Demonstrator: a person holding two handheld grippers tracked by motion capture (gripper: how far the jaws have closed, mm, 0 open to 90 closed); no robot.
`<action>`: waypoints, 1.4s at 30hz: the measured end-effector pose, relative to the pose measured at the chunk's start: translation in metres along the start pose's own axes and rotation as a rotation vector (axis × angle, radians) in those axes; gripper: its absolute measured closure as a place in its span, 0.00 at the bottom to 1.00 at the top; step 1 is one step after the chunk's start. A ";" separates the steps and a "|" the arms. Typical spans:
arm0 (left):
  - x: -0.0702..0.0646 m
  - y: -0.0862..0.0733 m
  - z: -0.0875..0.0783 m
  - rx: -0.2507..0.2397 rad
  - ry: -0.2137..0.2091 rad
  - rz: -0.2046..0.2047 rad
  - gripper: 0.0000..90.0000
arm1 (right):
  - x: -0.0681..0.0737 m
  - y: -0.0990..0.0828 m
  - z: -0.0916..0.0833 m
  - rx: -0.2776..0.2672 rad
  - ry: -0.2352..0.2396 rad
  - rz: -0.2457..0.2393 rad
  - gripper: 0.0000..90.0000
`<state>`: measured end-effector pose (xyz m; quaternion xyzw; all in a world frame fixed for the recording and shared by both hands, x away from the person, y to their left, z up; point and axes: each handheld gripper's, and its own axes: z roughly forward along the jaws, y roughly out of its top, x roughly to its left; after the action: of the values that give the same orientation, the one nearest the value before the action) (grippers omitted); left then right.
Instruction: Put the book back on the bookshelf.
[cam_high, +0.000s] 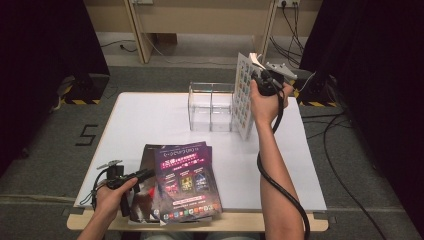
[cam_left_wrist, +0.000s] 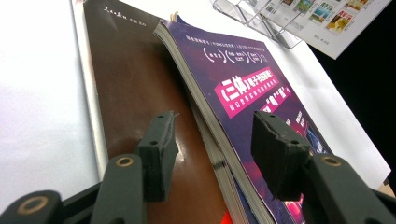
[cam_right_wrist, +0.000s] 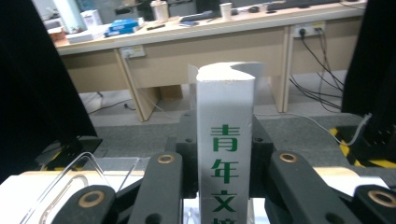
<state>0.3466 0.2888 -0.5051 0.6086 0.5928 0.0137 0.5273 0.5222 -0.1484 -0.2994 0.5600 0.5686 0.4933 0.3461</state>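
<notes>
Two grippers are busy. The right gripper (cam_high: 265, 80), in the upper right of the high view, is clamped on the spine of a white magazine (cam_high: 244, 95), held upright beside the clear holder (cam_high: 210, 106) (probably so it can slide in). Its spine reads 青年文. The left gripper (cam_left_wrist: 212, 144) has its jaws apart over the purple magazine (cam_left_wrist: 243, 93), marked 三体, at the lower left.

Right gripper (cam_high: 261, 75): raised on an outstretched forearm, jaws clamped on a magazine's (cam_high: 244, 97) spine, pads pressing both sides. Left gripper (cam_high: 142, 175): low, near level, jaws apart and straddling the edge of a purple magazine (cam_high: 186, 182), pads not pressing it.
</notes>
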 end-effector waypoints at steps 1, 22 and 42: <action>0.000 0.000 0.000 0.001 0.000 0.002 0.55 | -0.001 -0.002 -0.002 0.005 -0.003 0.000 0.82; -0.003 -0.001 0.001 0.004 -0.002 0.004 0.55 | -0.011 -0.002 -0.038 0.219 0.010 -0.017 0.78; -0.001 0.000 0.000 0.002 -0.002 0.005 0.55 | -0.011 0.019 -0.019 0.357 0.006 -0.056 0.75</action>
<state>0.3460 0.2876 -0.5044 0.6107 0.5907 0.0137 0.5272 0.5108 -0.1652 -0.2781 0.5951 0.6633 0.3764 0.2532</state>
